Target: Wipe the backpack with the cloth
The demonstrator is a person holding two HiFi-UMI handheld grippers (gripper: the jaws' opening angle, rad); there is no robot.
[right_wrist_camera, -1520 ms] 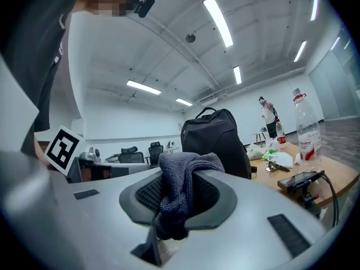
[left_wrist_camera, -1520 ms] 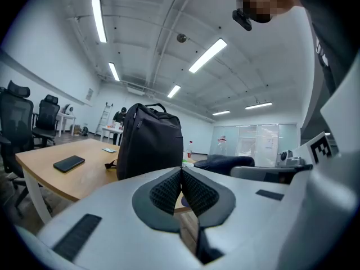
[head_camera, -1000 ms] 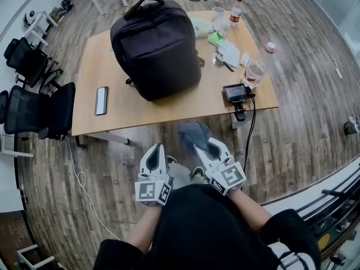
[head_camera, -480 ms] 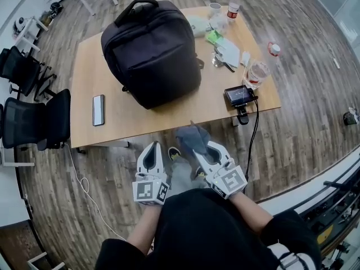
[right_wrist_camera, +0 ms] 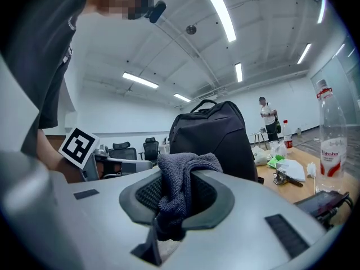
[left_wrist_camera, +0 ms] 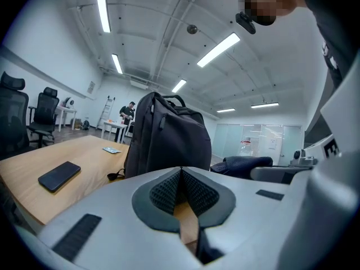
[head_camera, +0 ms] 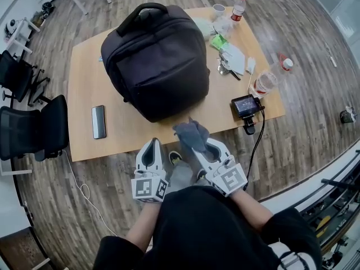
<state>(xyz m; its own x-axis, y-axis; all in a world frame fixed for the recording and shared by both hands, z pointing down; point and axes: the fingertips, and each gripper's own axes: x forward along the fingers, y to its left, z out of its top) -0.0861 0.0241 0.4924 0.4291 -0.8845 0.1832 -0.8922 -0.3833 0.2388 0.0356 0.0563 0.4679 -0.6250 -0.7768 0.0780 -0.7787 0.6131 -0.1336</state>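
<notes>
A black backpack (head_camera: pixel 154 61) stands upright on the wooden table (head_camera: pixel 84 94); it also fills the middle of the left gripper view as the backpack (left_wrist_camera: pixel 169 136) and of the right gripper view as the backpack (right_wrist_camera: pixel 216 136). My right gripper (head_camera: pixel 201 145) is shut on a grey cloth (head_camera: pixel 191 133), bunched between the jaws, cloth (right_wrist_camera: pixel 180 179), at the table's near edge just short of the backpack. My left gripper (head_camera: pixel 152 148) is shut and holds nothing, level with the right gripper, at the table's front edge.
A black phone (head_camera: pixel 98 121) lies left of the backpack. Right of it are a small screen device (head_camera: pixel 246 105) with a cable, plastic bottles (head_camera: pixel 264 83), cups, papers and a green packet (head_camera: pixel 217 40). Office chairs (head_camera: pixel 34 131) stand at the left. A person (right_wrist_camera: pixel 269 118) stands far behind.
Both grippers have moved forward together toward the table, from over the floor to its near edge. The cloth now sits close to the foot of the backpack.
</notes>
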